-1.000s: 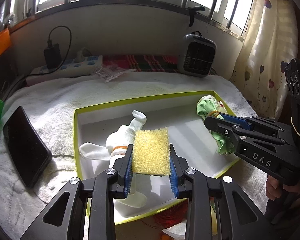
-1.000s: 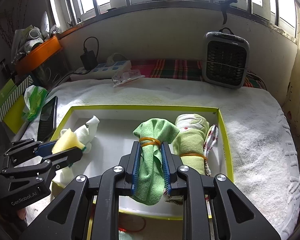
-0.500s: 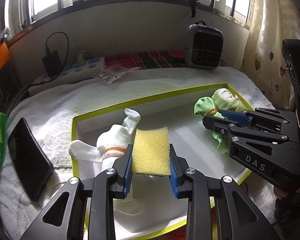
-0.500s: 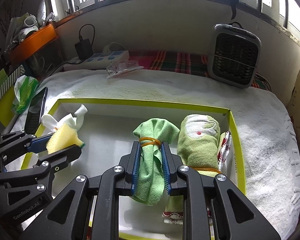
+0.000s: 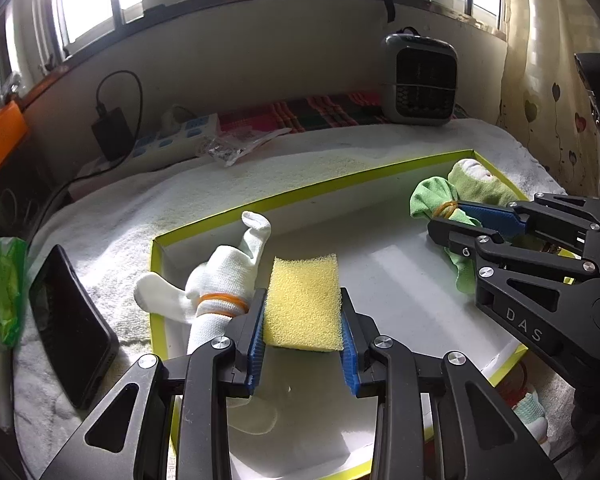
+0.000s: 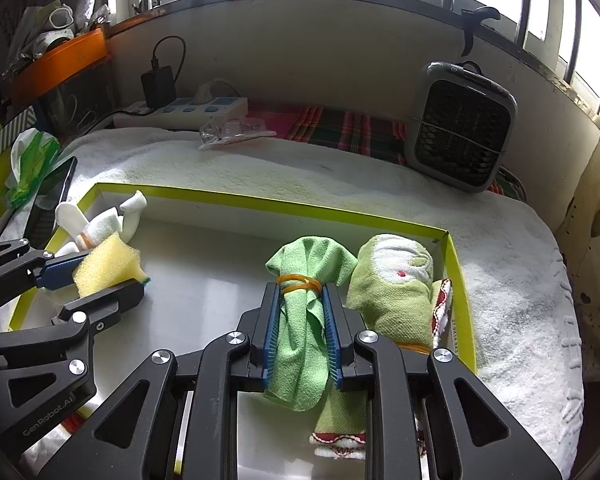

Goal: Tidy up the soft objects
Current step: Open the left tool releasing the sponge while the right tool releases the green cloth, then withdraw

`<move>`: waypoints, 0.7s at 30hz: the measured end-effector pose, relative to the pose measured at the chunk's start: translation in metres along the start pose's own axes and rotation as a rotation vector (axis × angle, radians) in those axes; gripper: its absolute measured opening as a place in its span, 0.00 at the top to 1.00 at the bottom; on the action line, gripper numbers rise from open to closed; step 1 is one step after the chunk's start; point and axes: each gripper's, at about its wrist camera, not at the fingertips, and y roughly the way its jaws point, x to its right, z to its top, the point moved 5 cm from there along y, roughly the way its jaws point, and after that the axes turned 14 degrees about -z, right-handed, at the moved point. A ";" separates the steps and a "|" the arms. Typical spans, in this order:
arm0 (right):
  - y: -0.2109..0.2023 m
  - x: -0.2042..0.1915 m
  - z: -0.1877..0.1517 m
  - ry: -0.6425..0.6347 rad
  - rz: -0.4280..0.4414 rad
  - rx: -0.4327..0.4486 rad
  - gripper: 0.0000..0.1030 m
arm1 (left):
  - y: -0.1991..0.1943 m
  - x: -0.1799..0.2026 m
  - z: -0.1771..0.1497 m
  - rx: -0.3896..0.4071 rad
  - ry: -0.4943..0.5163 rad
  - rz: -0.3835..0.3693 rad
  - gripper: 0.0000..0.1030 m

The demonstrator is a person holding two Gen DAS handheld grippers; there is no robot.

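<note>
Left gripper point(image 5: 303, 334) is clamping a yellow sponge point(image 5: 303, 305), a porous foam rectangle with its long axis running along the fingers, over the left end of the yellow-rimmed tray point(image 6: 260, 205). A white sock roll point(image 5: 220, 280), banded in orange, is lying just beside it at the tray's left edge. Right gripper point(image 6: 300, 334) is pinching a green cloth roll point(image 6: 302, 316), soft terry bound by an orange band, lengthwise between the pads. A pale green towel roll point(image 6: 392, 292) is sitting against the tray's right edge.
</note>
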 end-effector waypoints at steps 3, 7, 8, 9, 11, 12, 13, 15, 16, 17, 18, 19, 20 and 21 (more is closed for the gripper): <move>0.000 0.000 0.000 0.000 -0.002 0.002 0.79 | 0.001 0.000 0.000 -0.004 -0.011 -0.014 0.71; 0.000 0.000 0.000 0.005 0.000 0.002 0.78 | 0.001 0.000 -0.001 -0.009 -0.019 -0.020 0.70; -0.001 0.001 0.000 0.009 0.002 0.002 0.77 | 0.001 0.000 -0.001 -0.009 -0.021 -0.020 0.70; -0.001 0.001 0.000 0.013 0.006 0.002 0.77 | 0.001 0.000 -0.001 -0.008 -0.022 -0.021 0.68; -0.002 0.002 0.000 0.020 0.016 0.000 0.71 | 0.001 0.000 0.000 -0.005 -0.028 -0.024 0.64; -0.002 0.002 0.000 0.022 0.021 0.001 0.70 | 0.001 0.000 0.000 -0.004 -0.031 -0.027 0.63; -0.003 0.001 0.000 0.024 0.023 0.003 0.66 | 0.000 0.000 0.000 -0.004 -0.035 -0.028 0.62; -0.004 0.001 0.000 0.025 0.023 0.005 0.64 | -0.001 0.000 0.000 -0.002 -0.037 -0.029 0.62; -0.004 0.000 0.000 0.026 0.024 0.006 0.62 | -0.001 0.000 0.000 -0.001 -0.039 -0.030 0.61; -0.004 0.000 0.000 0.027 0.023 0.006 0.61 | -0.002 0.000 0.000 0.000 -0.041 -0.033 0.61; -0.005 0.000 0.000 0.029 0.022 0.007 0.60 | -0.002 0.000 0.000 0.001 -0.043 -0.034 0.61; -0.005 0.001 -0.001 0.032 0.022 0.008 0.60 | -0.003 0.000 0.000 0.003 -0.043 -0.033 0.61; -0.006 0.001 -0.001 0.035 0.023 0.008 0.59 | -0.005 0.001 -0.001 0.005 -0.041 -0.031 0.60; -0.007 0.002 -0.001 0.040 0.025 0.010 0.58 | -0.006 0.002 -0.001 0.006 -0.039 -0.030 0.59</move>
